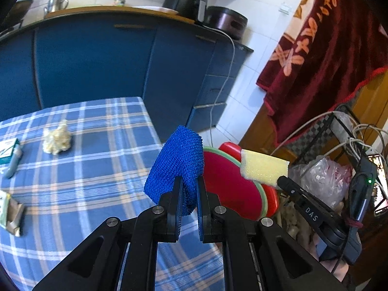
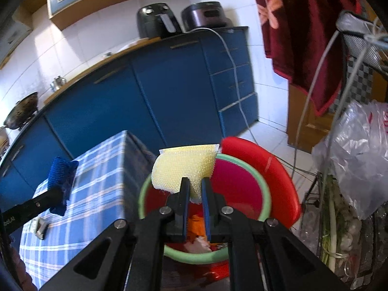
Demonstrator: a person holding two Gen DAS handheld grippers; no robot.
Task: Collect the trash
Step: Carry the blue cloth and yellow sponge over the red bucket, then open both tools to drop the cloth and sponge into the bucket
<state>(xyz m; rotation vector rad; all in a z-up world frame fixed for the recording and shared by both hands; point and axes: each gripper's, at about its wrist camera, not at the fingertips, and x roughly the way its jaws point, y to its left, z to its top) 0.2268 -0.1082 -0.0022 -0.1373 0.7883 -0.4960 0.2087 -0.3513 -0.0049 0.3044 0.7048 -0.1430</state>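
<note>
Currently clamped: right gripper (image 2: 195, 191) on yellow sponge (image 2: 184, 167), centre frame directly above red bin (image 2: 242, 184), the nearer one; left gripper (image 1: 188, 194) on blue scrubber (image 1: 177, 160), over checked tablecloth (image 1: 97, 169) edge, left of bin.

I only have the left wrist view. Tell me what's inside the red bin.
Observer: An orange scrap and something pale lie at the bottom of the bin.
Operator: Report where the sponge is.
Observer: The sponge, pinched in the right hand-held gripper, lines up over the bin's opening, toward the table side.
Operator: Say what's right of the bin.
Observer: Green onions stand in a rack under a plastic bag.
</note>
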